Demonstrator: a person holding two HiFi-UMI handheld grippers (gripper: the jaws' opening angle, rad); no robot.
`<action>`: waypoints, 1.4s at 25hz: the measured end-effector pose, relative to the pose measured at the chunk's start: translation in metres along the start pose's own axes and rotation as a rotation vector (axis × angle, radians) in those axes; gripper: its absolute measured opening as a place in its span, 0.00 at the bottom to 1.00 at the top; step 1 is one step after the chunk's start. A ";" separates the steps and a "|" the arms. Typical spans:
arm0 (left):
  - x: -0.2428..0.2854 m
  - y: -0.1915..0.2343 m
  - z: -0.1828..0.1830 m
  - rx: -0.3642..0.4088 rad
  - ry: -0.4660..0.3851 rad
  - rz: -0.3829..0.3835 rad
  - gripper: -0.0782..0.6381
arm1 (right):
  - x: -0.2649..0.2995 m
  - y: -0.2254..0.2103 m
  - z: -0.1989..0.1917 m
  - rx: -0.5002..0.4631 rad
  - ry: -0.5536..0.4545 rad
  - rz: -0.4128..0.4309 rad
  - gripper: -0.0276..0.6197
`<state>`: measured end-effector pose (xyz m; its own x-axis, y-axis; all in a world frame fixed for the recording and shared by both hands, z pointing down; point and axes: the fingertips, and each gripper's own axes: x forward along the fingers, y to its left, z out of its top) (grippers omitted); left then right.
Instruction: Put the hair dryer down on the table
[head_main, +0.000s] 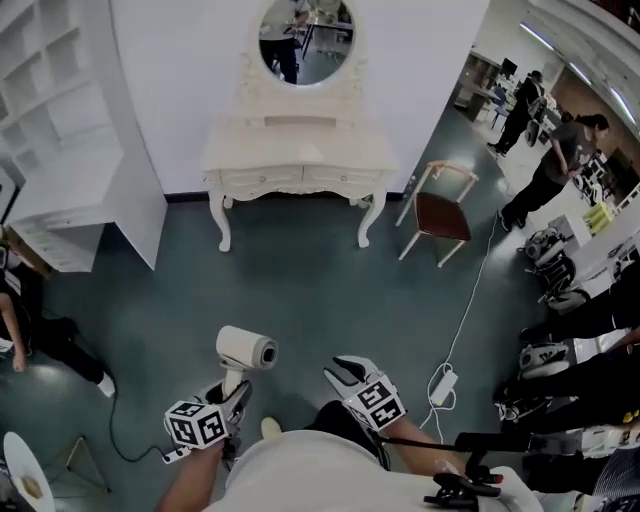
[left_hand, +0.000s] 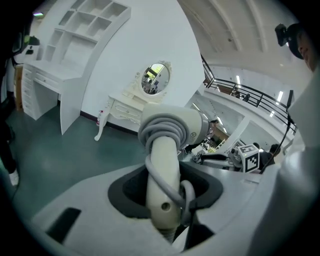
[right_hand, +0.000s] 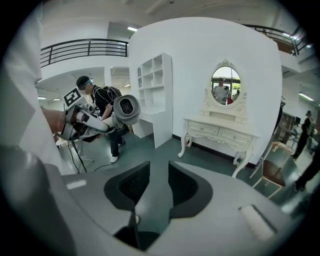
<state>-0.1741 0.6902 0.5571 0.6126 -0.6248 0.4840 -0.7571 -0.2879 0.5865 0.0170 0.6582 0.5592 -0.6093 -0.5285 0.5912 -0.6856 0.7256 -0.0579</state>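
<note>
A white hair dryer (head_main: 246, 350) stands upright in my left gripper (head_main: 236, 396), low in the head view above the dark green floor. The left gripper (left_hand: 165, 181) is shut on the handle of the hair dryer (left_hand: 170, 131), and the grey cord is wound round handle and barrel. The right gripper (head_main: 342, 370) hangs beside it to the right, open, with nothing between its jaws (right_hand: 154, 172). From the right gripper view the hair dryer (right_hand: 126, 110) shows at the left, barrel end on. The white dressing table (head_main: 300, 152) with its oval mirror stands far ahead against the wall.
A wooden chair (head_main: 440, 215) stands right of the dressing table. A white shelf unit (head_main: 70, 130) fills the left. A power strip (head_main: 442, 385) with a white cable lies on the floor at right. People stand at the far right and sit at the left edge.
</note>
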 end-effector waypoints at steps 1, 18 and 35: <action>-0.005 0.010 -0.001 0.002 0.005 0.004 0.34 | 0.005 0.006 0.001 0.013 0.003 -0.004 0.23; 0.127 0.046 0.130 0.011 0.014 0.043 0.34 | 0.084 -0.148 0.062 0.069 -0.024 0.011 0.21; 0.308 0.078 0.299 0.023 0.021 0.030 0.34 | 0.176 -0.343 0.119 0.116 -0.001 -0.021 0.18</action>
<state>-0.1128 0.2581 0.5579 0.5937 -0.6184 0.5149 -0.7802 -0.2858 0.5564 0.0982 0.2638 0.5873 -0.5946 -0.5439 0.5921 -0.7399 0.6583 -0.1383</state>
